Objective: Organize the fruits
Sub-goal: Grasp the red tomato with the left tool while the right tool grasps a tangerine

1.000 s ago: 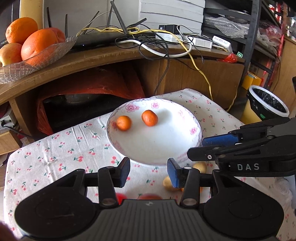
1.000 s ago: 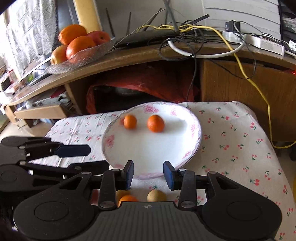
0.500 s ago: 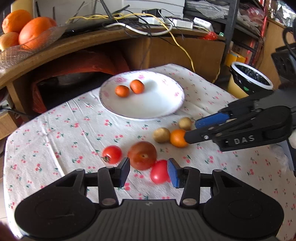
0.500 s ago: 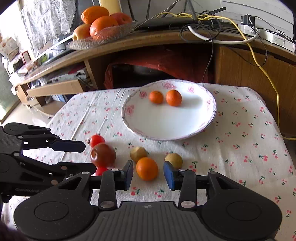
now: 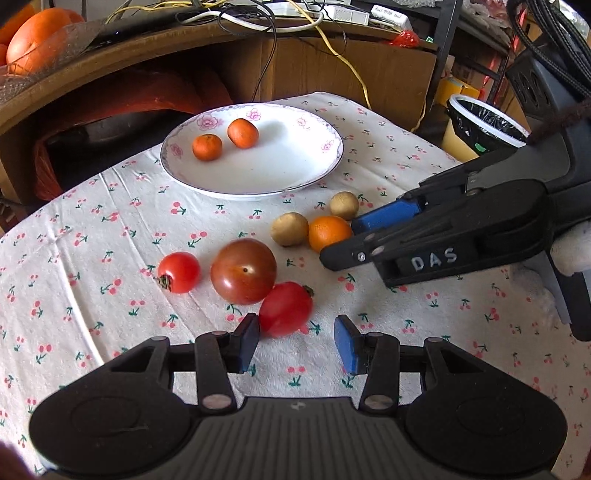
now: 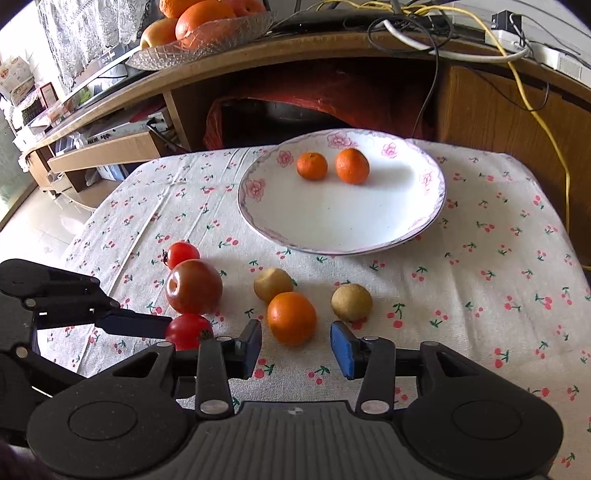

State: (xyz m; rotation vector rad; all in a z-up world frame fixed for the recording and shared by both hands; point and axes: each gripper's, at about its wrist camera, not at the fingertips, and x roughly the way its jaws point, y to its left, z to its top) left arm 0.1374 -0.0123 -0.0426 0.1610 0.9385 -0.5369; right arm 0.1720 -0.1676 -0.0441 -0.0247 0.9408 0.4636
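A white floral plate (image 5: 295,173) (image 6: 369,221) holds two small oranges (image 5: 225,142) (image 6: 332,166). On the cherry-print cloth lie a small red tomato (image 5: 179,271), a large dark tomato (image 5: 243,271) (image 6: 194,286), a second red tomato (image 5: 286,308) (image 6: 188,330), two tan round fruits (image 5: 290,229) (image 6: 351,301) and an orange (image 5: 328,232) (image 6: 291,317). My left gripper (image 5: 295,345) is open, just short of the second red tomato. My right gripper (image 6: 295,347) is open, just short of the orange.
A wooden shelf (image 6: 295,59) behind the table carries a glass bowl of big oranges (image 6: 203,26) and tangled cables (image 5: 258,14). A lined bin (image 5: 484,122) stands off the table's right edge. A low bench (image 6: 96,151) stands at the left.
Both grippers have pulled back from the plate toward the near side of the table. The loose fruits now lie in front of the fingers instead of under them.
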